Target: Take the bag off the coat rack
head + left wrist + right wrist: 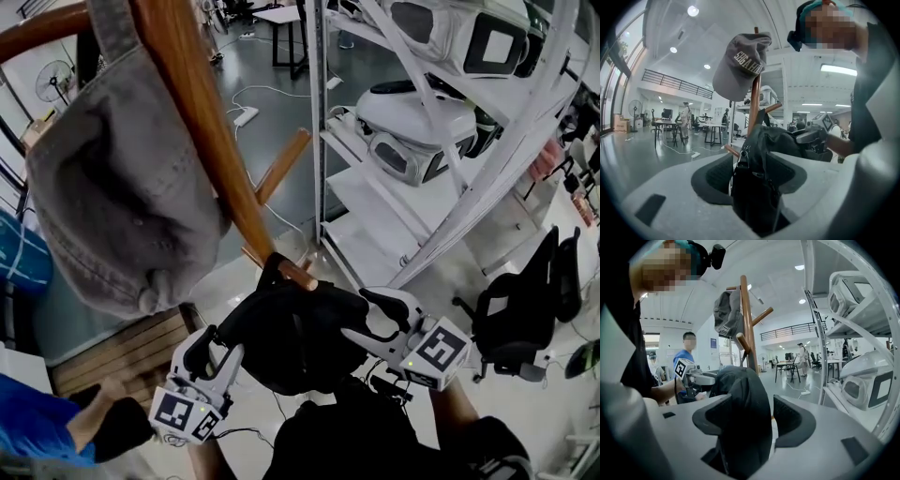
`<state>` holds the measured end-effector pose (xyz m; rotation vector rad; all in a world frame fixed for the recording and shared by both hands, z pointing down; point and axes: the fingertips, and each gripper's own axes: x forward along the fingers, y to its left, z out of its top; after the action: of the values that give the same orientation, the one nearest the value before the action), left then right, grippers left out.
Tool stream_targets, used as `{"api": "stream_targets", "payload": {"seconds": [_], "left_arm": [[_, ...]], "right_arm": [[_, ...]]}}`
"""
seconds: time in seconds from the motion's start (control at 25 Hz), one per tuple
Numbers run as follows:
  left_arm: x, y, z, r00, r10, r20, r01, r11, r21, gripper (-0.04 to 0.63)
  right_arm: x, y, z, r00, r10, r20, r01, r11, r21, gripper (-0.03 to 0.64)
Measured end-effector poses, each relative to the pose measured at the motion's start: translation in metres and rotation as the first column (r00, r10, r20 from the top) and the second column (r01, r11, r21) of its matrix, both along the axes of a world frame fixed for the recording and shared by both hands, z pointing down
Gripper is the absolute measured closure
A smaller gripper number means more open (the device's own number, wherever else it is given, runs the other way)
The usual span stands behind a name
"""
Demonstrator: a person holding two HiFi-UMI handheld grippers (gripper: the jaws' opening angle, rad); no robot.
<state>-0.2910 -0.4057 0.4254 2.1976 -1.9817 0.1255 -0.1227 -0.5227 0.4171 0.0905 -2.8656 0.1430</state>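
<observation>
Both hand-held grippers stand wide open, one on each side of the black bag point(291, 339), and neither is clamped on it. In the left gripper view the left hand-held gripper point(220, 345) has its two dark pads spread far apart. The bag's zipped end stands upright between them, and a strip of each pad point(711, 177) shows bare beside the fabric. In the right gripper view the right hand-held gripper point(367, 316) is just as wide. The bag's rounded bulk fills the middle and lies against or just in front of the pad on the picture's left. The opposite pad point(794, 422) stands clear of it, with a gap between. From the head view the bag hangs low at the wooden coat rack point(202, 122), its top right at a short lower peg point(298, 275). Whether its strap is looped over that peg cannot be made out. The two hand-held grippers flank the bag from the left and right, each pointing in toward it. Higher on the rack a grey cap point(108, 206) hangs beside the pole. White shelving point(375, 202) stands just behind.
</observation>
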Motion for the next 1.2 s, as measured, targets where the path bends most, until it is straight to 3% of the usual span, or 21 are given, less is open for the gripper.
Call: {"api": "stream_targets", "payload": {"seconds": [0.32, 0.64, 0.8, 1.0, 1.2], "left_arm": [[-0.003, -0.012, 0.009, 0.997, -0.039, 0.068, 0.041, 0.998, -0.037, 0.371], [-0.001, -0.018, 0.014, 0.994, 0.01, 0.108, -0.001, 0.997, -0.083, 0.373], [0.002, -0.024, 0.014, 0.986, 0.019, 0.164, -0.004, 0.996, -0.094, 0.396], [0.002, -0.024, 0.012, 0.989, 0.025, 0.145, -0.008, 0.993, -0.117, 0.446], [0.0, -0.027, 0.012, 0.989, 0.021, 0.148, -0.001, 0.991, -0.134, 0.479]], "right_arm": [[-0.009, 0.002, 0.006, 0.999, -0.052, -0.014, 0.052, 0.998, -0.018, 0.371], [-0.014, 0.004, 0.015, 0.995, -0.07, -0.073, 0.07, 0.998, 0.001, 0.376], [-0.016, -0.001, 0.016, 0.995, -0.037, -0.092, 0.04, 0.999, 0.026, 0.422], [-0.015, -0.007, 0.016, 0.995, 0.011, -0.103, -0.008, 0.999, 0.035, 0.513], [-0.019, -0.008, 0.015, 0.994, 0.025, -0.111, -0.02, 0.999, 0.046, 0.536]]}}
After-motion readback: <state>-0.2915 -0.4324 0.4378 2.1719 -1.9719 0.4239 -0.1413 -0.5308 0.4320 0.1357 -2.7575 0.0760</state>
